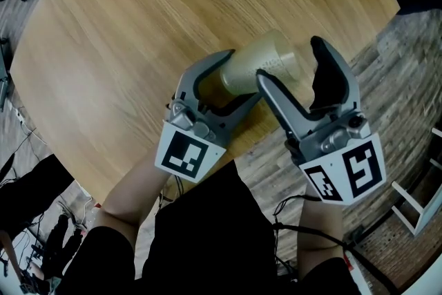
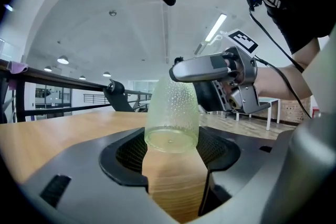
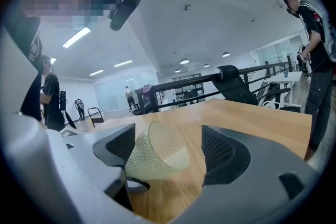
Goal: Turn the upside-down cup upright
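Left gripper [image 1: 243, 76] clamps the dimpled cup [image 1: 266, 64] by its base, axis pointing far-right; right gripper [image 1: 290, 59] gapes unclamped around its far end.

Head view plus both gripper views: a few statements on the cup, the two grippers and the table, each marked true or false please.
1. The translucent yellow-green dimpled plastic cup stands upside down on the round wooden table. False: it is tipped over on its side, with its base pointing toward the person.
2. The left gripper clamps the cup at its base end. True.
3. The right gripper is shut on the cup. False: its jaws stand apart. The cup lies against one jaw and the other jaw is clear of it.
4. The cup looks empty. True.
5. A second cup stands on the table. False: only this one shows.
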Demonstrator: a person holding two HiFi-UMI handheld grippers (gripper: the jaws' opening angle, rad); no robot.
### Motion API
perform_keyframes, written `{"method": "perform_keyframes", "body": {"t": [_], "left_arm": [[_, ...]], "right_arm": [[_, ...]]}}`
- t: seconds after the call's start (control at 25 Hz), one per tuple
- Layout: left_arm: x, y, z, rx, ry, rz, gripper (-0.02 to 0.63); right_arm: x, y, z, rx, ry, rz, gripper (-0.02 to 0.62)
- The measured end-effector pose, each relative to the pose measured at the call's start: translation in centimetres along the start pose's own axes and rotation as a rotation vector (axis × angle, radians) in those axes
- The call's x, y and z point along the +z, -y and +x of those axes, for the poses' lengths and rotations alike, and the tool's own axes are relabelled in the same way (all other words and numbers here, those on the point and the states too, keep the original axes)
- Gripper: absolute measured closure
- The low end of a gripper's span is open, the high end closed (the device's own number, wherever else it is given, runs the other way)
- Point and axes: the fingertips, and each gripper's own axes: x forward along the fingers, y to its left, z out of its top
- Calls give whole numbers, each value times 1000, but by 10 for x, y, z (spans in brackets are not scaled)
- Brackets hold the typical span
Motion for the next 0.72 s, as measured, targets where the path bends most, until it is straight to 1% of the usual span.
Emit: {"method": "perform_keyframes", "body": {"t": [0.2,0.48,0.72], "left_arm": [[-2,1,-1,2,-12,-2,305],[1,1,-3,7,-12,8,307],[-1,0,-4,14,-22,-1,308]], "right_arm": [[-6,9,-1,-14,6,36,199],[-13,27,0,-70,18,69,199],[-26,41,6,-111,0,82,199]]}}
